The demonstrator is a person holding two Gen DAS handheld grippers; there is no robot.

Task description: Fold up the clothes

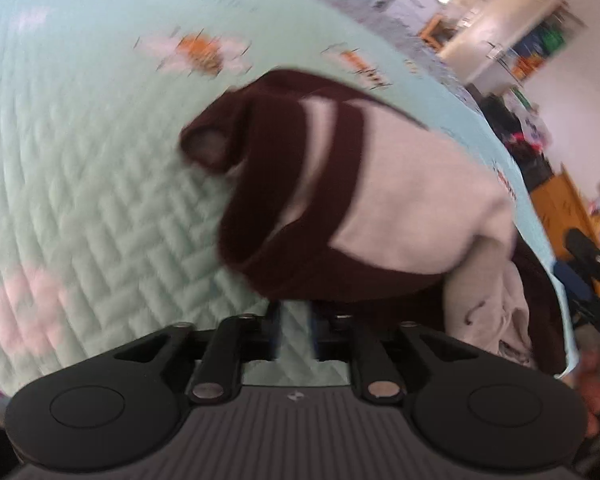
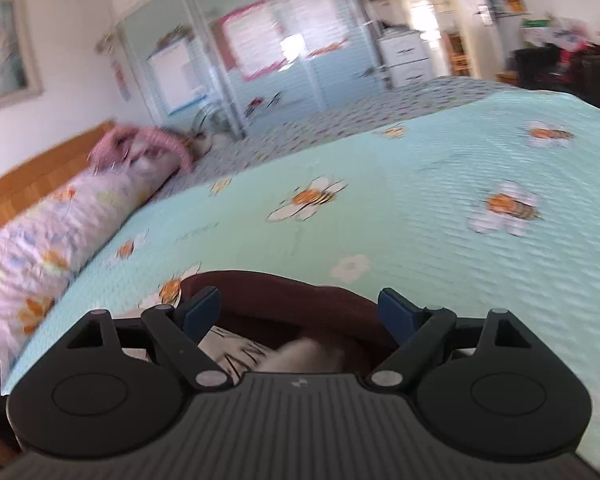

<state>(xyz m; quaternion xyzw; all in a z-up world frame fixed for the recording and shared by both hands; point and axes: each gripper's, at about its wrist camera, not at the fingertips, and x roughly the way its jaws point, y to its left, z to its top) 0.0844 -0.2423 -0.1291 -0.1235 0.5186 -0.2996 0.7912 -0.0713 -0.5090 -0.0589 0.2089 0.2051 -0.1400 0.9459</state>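
A dark brown and white garment is bunched in front of my left gripper, with a brown sleeve cuff sticking out to the left. The fingers stand close together with a narrow gap showing the quilt; the garment hangs right over the fingertips and hides them, so a grip cannot be told. My right gripper is open, its blue pads wide apart, with the brown and white garment lying just below and between them on the mint quilt.
The mint quilt with bee and flower prints covers the bed. A floral bolster pillow and a pink item lie along the wooden headboard. The right gripper shows at the left wrist view's right edge. Wardrobes and drawers stand beyond.
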